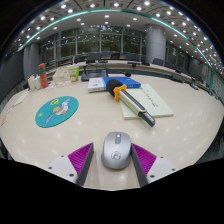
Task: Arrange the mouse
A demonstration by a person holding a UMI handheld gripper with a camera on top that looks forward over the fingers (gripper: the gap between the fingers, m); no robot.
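1. The claw (pixel 115 160) is spread wide, its two fingers flanking the mouse (pixel 115 149) with a gap at each side, probably lined up so a squeeze would catch its flanks.
2. The mouse rests on the table (pixel 185 125), between the fingers; it is grey, rounded, with a scroll wheel on top, its length running along the fingers.
3. Beyond the mouse lie papers (pixel 150 100); a round teal mat (pixel 57 111) sits to its left.
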